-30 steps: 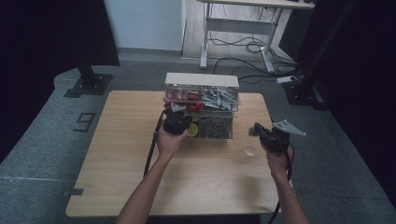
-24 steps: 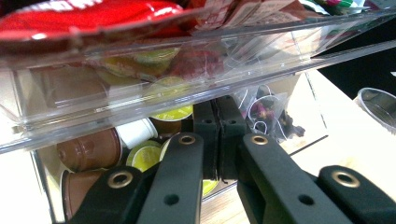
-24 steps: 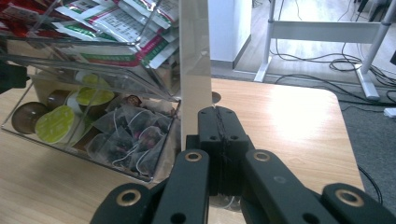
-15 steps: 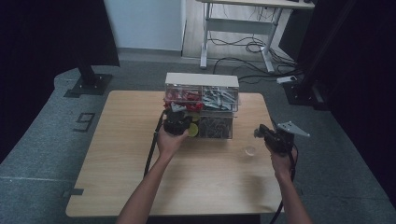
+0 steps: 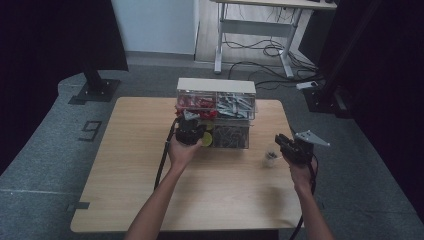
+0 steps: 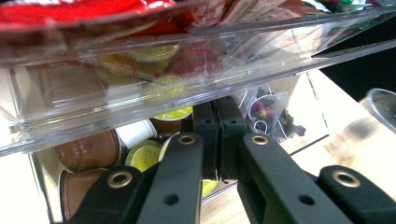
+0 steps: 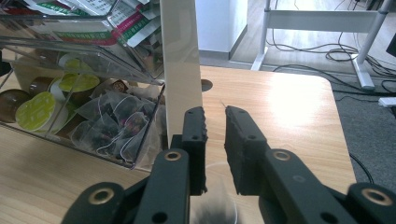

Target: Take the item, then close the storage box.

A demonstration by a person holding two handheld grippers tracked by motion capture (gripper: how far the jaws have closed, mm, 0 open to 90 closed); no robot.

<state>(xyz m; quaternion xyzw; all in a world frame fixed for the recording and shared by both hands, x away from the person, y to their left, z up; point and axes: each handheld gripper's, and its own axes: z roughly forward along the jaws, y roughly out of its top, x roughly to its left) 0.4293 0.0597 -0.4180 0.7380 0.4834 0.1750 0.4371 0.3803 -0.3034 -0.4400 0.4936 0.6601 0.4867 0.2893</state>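
A clear drawer organizer (image 5: 216,86) with a beige top stands at the table's far middle. Its lower drawer holds coffee capsules (image 6: 144,154) and tea bags (image 7: 116,121). My left gripper (image 5: 190,127) is at that drawer's front. In the left gripper view its jaws (image 6: 217,109) are shut together against the drawer; I cannot tell whether they pinch its edge. My right gripper (image 5: 280,140) hovers over a small clear cup (image 5: 270,157) right of the organizer. Its jaws (image 7: 215,112) have just been opening and stand slightly apart with nothing between them. Something dark lies in the cup (image 7: 214,205) below.
The upper drawers hold red packets (image 5: 192,102) and paper sachets (image 5: 235,105). The wooden table (image 5: 150,200) has bare surface in front and at the left. A desk frame and cables (image 5: 265,47) sit on the floor behind.
The right gripper has shifted a little above the cup. The left hand and its gripper have stayed at the drawer.
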